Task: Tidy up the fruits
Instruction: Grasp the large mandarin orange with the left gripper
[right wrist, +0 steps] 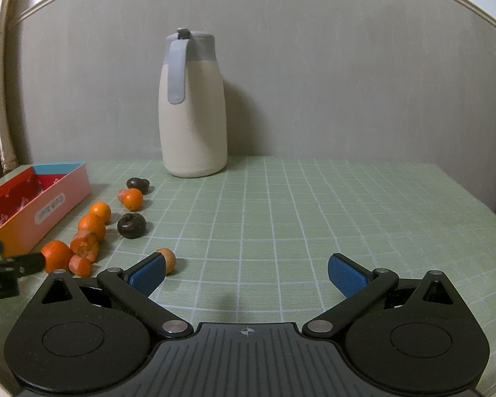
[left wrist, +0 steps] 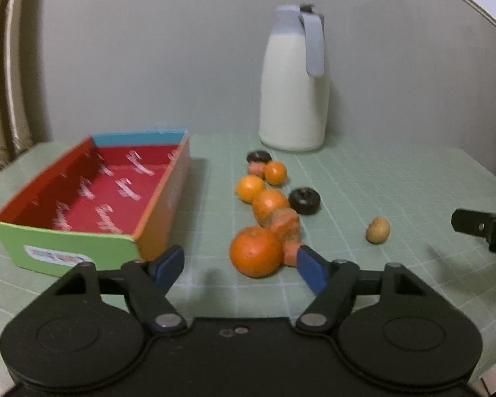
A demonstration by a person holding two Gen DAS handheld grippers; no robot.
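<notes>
Green gridded matting covered the surface (right wrist: 314, 205). The fruits were strung in a loose line to the right of a colourful box (left wrist: 92, 198), whose red interior was seen bare. The left claw (left wrist: 241, 266) was held partly spread just before the nearest orange (left wrist: 255, 251), its pads not pressed on it; nothing was gripped. A dark fruit (left wrist: 304, 201) and a small brown fruit (left wrist: 377, 230) were seen further right. The right claw (right wrist: 246, 273) was held wide over bare matting, with nothing between its pads. A cream jug (right wrist: 193, 106) was stood at the far wall.
</notes>
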